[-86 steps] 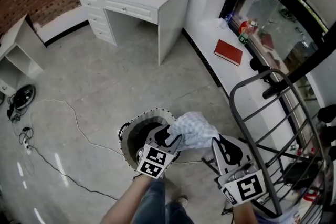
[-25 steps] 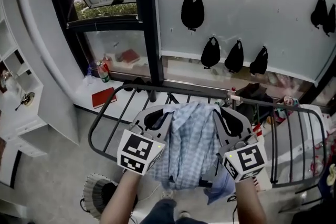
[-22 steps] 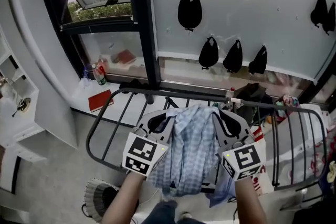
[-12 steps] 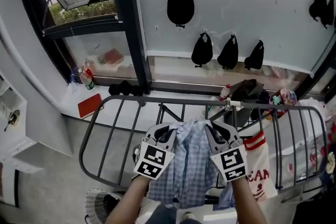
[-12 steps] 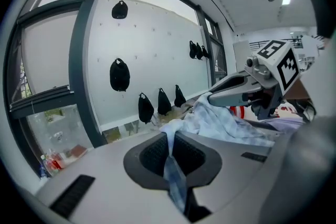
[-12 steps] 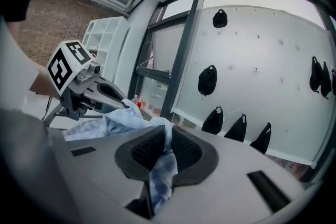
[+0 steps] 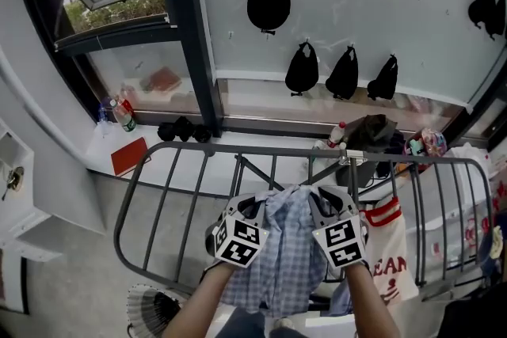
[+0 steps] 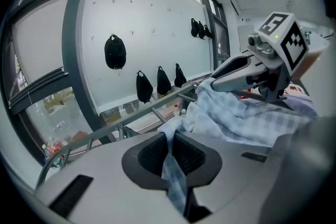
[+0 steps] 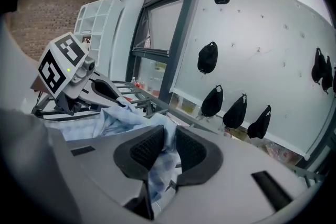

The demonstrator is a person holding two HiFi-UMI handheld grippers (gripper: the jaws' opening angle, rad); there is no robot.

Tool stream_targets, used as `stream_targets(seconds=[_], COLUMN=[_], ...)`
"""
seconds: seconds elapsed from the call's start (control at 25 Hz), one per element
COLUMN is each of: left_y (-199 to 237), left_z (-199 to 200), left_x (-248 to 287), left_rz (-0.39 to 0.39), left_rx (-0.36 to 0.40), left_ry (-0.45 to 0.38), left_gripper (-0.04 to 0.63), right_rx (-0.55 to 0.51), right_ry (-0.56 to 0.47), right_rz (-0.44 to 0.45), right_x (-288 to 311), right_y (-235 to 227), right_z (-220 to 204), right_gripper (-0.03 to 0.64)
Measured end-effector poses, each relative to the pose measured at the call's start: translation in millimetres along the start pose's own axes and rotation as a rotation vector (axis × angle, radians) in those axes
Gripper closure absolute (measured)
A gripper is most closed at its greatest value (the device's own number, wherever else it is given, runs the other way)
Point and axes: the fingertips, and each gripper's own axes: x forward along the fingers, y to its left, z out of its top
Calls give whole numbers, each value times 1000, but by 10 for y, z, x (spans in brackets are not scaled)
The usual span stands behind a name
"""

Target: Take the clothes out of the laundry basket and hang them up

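Step in hand: draping. The checked shirt point(image 7: 287, 257) hangs at the drying rack point(image 7: 178, 194), lower centre of the frame. My left gripper point(image 7: 249, 206) is clamped on its edge. My right gripper point(image 7: 329, 200) has just been easing its jaws apart, with cloth pinched between them. Next, I judge: settle the shirt on the rails, then release both grippers.

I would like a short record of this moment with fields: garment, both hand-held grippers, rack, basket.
garment: blue checked shirt, held over the drying rack
left hand-held gripper: shut on the shirt
right hand-held gripper: gripping the shirt; jaws have just been opening
drying rack: grey metal bars, by the window
laundry basket: on the floor, lower left in head view
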Motion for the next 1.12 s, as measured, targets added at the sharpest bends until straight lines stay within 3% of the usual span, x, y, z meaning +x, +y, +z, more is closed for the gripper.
stream_targets(seconds=[0.16, 0.28, 0.72, 1.0, 1.12], left_y=[24, 102, 137, 79, -114], left_z=[-79, -84, -48, 499, 843], left_x=[15, -13, -308, -898, -1213], left_rz=[26, 54, 107, 168, 178], left_rx=[-28, -55, -82, -130, -119], left_ry=[16, 9, -22, -217, -349], left_gripper=[555, 419, 384, 391, 446], right_rx=[18, 32, 14, 110, 154], right_ry=[13, 15, -48, -253, -370], right_rz=[-11, -12, -38, -54, -48], right_x=[7, 7, -250, -868, -1248], right_y=[-41, -51, -68, -172, -188], right_z=[-48, -53, 71, 363, 469], right_gripper=[515, 457, 448, 456, 476])
